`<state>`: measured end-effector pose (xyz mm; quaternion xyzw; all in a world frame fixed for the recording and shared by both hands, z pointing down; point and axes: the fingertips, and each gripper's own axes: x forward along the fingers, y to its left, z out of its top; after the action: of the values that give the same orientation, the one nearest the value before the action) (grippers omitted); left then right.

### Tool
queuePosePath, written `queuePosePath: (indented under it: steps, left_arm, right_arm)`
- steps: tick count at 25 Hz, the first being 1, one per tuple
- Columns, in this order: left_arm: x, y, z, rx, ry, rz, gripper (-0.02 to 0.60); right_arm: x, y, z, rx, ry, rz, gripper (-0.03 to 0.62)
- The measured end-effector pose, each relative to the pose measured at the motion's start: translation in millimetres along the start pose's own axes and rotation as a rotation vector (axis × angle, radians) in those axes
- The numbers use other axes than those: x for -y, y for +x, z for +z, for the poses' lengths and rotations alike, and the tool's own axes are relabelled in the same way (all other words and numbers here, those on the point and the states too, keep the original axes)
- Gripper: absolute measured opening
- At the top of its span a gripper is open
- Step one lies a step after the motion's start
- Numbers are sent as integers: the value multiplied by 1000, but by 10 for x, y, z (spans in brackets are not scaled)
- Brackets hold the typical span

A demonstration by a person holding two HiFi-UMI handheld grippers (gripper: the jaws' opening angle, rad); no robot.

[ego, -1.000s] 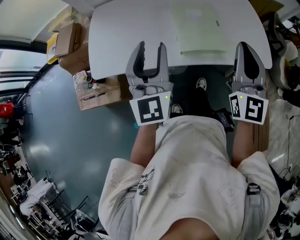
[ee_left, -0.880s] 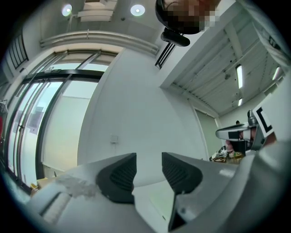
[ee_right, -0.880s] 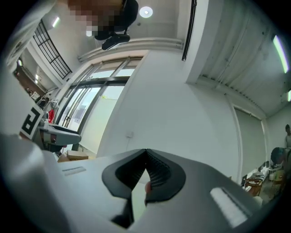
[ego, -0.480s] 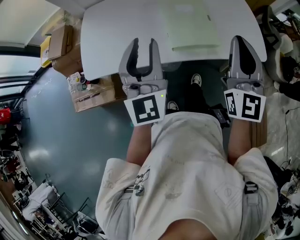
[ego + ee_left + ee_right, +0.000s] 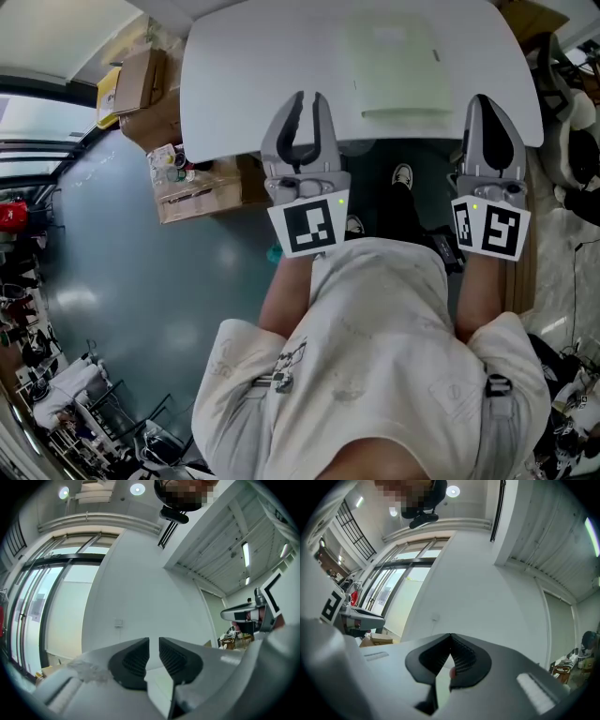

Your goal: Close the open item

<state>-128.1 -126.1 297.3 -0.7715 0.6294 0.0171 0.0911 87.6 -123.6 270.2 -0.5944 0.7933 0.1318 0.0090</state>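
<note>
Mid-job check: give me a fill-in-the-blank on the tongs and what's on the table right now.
1. The flat item lying on the white table is pale ____.
2. The right tongs are fully ____, tips touching.
3. Between the jaws of the left tongs there is ____.
4. Cardboard boxes sit on the floor at the person's ____ side.

Missing words: green; shut; nothing; left.
Note: the left tongs' jaws are closing.

Tabletop (image 5: 244, 75): plain white.
Folder (image 5: 394, 70): pale green, no pattern.
Floor (image 5: 169, 281): dark teal-grey with a sheen.
Boxes (image 5: 141, 80): cardboard brown.
Shirt (image 5: 375, 356): off-white, faint grey line drawings.
Shoe (image 5: 403, 172): white and black.
</note>
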Motion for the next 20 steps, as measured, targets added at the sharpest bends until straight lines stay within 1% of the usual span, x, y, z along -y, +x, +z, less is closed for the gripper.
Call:
queuePosePath:
  steps: [2, 5, 8, 10, 14, 20]
  left_arm:
    - [-4, -8, 5, -2, 2, 9, 67]
    - [-9, -21, 2, -3, 5, 12, 28]
    - [-47, -18, -17, -12, -2, 13, 23]
    - [-71, -14, -3, -9, -2, 17, 2]
    - [-48, 15, -8, -13, 12, 9, 2]
    - [-51, 27, -3, -13, 12, 15, 2]
  right_arm:
    - [8, 1, 4, 0, 0, 1, 2]
    - [-7, -3, -18, -4, -3, 4, 2]
    - [-62, 39, -32, -7, -7, 15, 2]
    - [-74, 61, -22, -4, -5, 24, 2]
    - [-56, 50, -38, -10, -6, 27, 2]
    - [-69, 44, -43, -14, -12, 35, 2]
